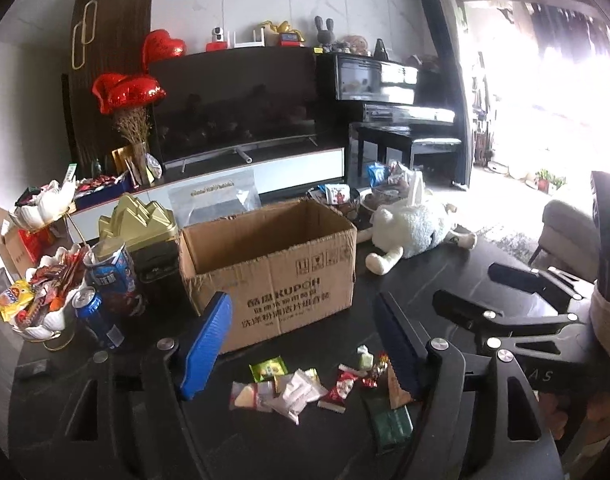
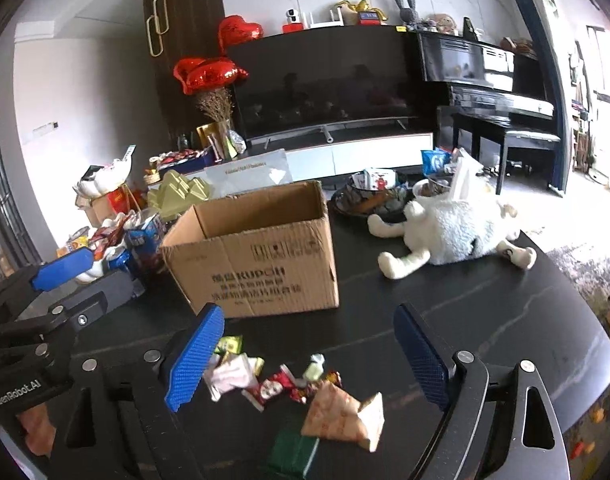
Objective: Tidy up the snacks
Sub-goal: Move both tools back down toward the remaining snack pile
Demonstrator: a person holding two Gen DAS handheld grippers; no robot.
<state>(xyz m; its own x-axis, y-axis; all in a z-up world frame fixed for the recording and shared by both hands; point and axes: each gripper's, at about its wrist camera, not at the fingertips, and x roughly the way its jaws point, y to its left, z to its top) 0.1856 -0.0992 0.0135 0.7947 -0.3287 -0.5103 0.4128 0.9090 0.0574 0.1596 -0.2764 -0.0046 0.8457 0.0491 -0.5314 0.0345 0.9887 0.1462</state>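
A heap of small wrapped snacks (image 1: 297, 388) (image 2: 265, 380) lies on the dark table in front of an open, empty cardboard box (image 1: 273, 264) (image 2: 261, 264). At the heap's near right are a tan triangular packet (image 2: 345, 412) and a green packet (image 2: 293, 452). My left gripper (image 1: 301, 320) hovers over the heap, open, with nothing between its blue pads. My right gripper (image 2: 307, 316) hangs just to the right of it, also open and empty. Each gripper shows in the other's view: the right gripper (image 1: 465, 286) and the left gripper (image 2: 101, 270).
Left of the box stand white bowls full of snacks (image 1: 45, 304), a blue can (image 1: 95, 316), a blue snack bag (image 1: 113, 276) and a gold-lidded tin (image 1: 135, 220). A white plush toy (image 2: 453, 232) and a dark snack bowl (image 2: 365, 204) lie at the back right. The table's edge curves at the right.
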